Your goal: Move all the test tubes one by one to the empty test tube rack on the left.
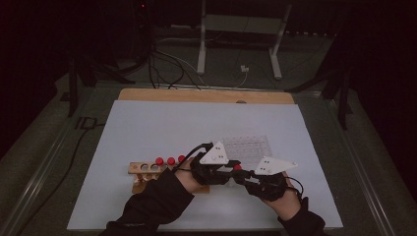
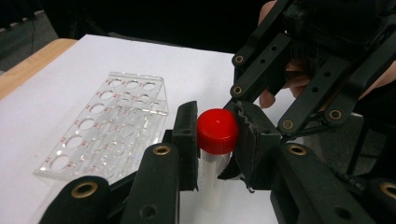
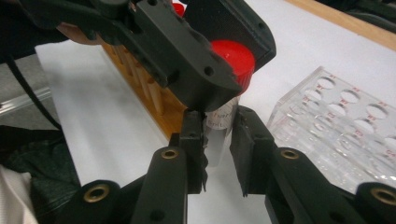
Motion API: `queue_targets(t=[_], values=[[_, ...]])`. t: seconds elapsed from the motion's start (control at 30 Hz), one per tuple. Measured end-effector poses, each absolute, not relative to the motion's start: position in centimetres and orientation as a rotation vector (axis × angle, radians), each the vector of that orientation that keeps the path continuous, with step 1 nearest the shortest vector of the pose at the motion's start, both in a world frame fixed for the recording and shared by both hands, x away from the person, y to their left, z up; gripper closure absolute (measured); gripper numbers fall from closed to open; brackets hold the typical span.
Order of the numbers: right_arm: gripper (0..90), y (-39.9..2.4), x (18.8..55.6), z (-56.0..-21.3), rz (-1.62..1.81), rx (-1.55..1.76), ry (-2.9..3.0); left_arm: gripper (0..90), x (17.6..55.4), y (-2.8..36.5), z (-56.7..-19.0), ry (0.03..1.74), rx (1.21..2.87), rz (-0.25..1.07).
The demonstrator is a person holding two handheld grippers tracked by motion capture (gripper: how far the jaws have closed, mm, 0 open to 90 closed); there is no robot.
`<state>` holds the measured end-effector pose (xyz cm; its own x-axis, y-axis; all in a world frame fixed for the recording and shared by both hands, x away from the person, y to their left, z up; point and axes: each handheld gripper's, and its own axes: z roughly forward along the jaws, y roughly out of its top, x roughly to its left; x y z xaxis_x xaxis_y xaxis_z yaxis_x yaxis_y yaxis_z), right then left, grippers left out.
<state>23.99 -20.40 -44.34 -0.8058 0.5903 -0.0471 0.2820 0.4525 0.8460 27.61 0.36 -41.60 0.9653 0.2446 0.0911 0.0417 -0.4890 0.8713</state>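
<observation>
A clear tube with a red cap (image 1: 237, 167) hangs just above the white mat between my two grippers. My left gripper (image 2: 217, 135) is shut on the red cap (image 2: 217, 129), one pad on each side; the tube's body (image 2: 212, 184) hangs below. My right gripper (image 3: 219, 140) is shut on the tube's clear body (image 3: 218, 123), just under the cap (image 3: 238, 58). In the high view the left gripper (image 1: 230, 172) comes in from the left and the right gripper (image 1: 243, 176) from the right, tips meeting at the tube.
A wooden tube rack (image 1: 142, 169) with three red-capped tubes (image 1: 170, 161) stands left of the grippers. A clear acrylic rack (image 1: 246, 145) with several empty holes lies just beyond them. Both sit on the white mat (image 1: 162, 123).
</observation>
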Motion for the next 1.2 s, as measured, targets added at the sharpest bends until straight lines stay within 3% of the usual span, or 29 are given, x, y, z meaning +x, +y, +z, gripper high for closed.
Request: queue_targets(t=[0.17,0.27,0.6,0.77,1.03,1.2], values=[[73.4,-20.4,24.1,-44.3,1.295,0.755,2.364,71.9,27.7,0.3,-41.5,0.200,2.078,0.263],[68.4,-20.6,24.1,-44.3,1.302,0.762,2.354,71.9,27.8,0.6,-41.2,0.213,2.072,0.276],[37.7,-20.8,24.6,-44.6,1.287,0.784,2.344,71.9,27.9,1.5,-40.2,0.241,2.034,0.302],[29.9,-21.2,24.8,-44.6,1.305,0.814,2.320,71.9,27.9,2.0,-39.7,0.245,2.025,0.312],[2.3,-21.1,25.0,-44.8,1.295,0.837,2.337,71.9,27.8,2.9,-38.8,0.240,2.017,0.333],[0.0,-21.4,25.1,-45.1,1.314,0.837,2.350,71.9,27.9,3.9,-38.2,0.251,1.999,0.332]])
